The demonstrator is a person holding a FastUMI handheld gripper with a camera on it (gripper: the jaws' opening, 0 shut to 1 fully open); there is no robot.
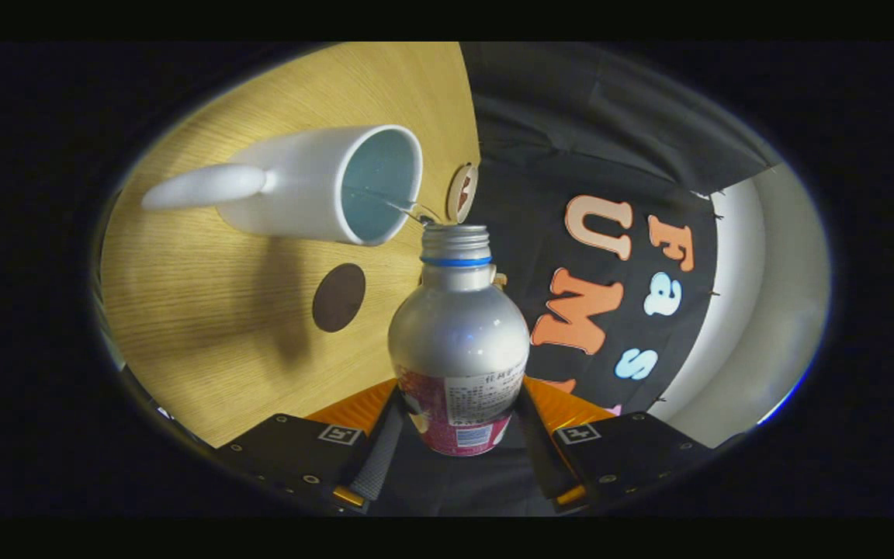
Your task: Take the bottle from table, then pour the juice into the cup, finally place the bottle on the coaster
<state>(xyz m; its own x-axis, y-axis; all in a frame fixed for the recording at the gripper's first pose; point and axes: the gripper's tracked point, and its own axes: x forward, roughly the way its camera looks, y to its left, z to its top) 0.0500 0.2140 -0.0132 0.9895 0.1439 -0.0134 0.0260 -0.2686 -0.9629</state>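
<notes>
My gripper (459, 423) is shut on a silver bottle (459, 334) with a blue neck ring and a red label, both fingers (381, 450) pressing its lower body. The whole view is rolled sideways, so the bottle is tipped. Its open mouth sits right at the rim of a white cup (323, 186) with a pale blue inside. A thin clear stream runs from the mouth into the cup. The cup stands on the wooden table (206, 349), handle pointing away from the bottle. A dark brown round coaster (338, 297) lies on the table between the cup and my fingers.
A small round wooden disc (462, 192) sits at the table's edge just beyond the cup and the bottle mouth. Past that edge hangs the black booth cloth (571, 140), with a white wall (757, 310) behind it.
</notes>
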